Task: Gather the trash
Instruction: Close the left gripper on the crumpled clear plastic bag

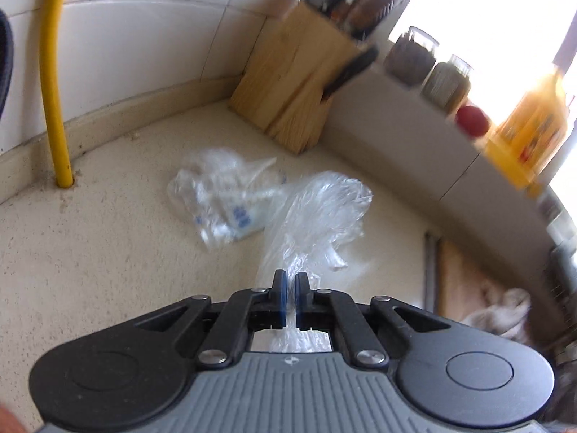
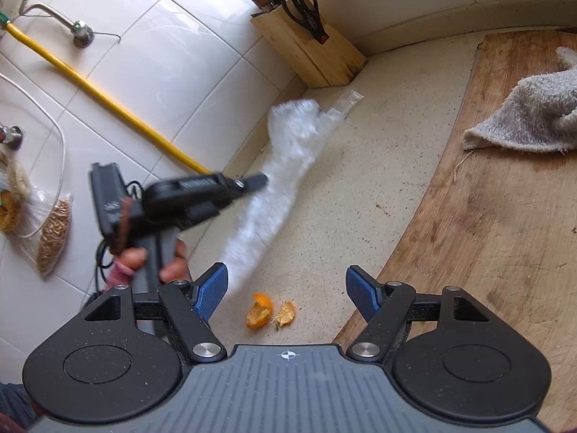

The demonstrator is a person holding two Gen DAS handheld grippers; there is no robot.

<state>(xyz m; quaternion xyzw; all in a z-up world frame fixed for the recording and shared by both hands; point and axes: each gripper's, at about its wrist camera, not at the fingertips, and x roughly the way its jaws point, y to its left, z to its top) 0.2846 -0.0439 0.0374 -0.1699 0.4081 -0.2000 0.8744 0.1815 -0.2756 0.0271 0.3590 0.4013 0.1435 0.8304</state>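
A: The left gripper [image 1: 290, 290] has its jaws clamped on a crumpled clear plastic bag [image 1: 317, 213], lifted off the speckled beige countertop [image 1: 108, 252]. Best to keep the pinch firm so the film can't slip.

B: And the right gripper [image 2: 286, 294]?

A: Jaws spread, holding nothing, above the orange peel scraps [image 2: 268, 312]. A second clear wrapper with blue print [image 1: 220, 202] lies near the wooden knife block [image 1: 295, 93]. There's open counter between the wall and the wooden cutting board [image 2: 487, 198]

Window glare, motion blur, fisheye bending
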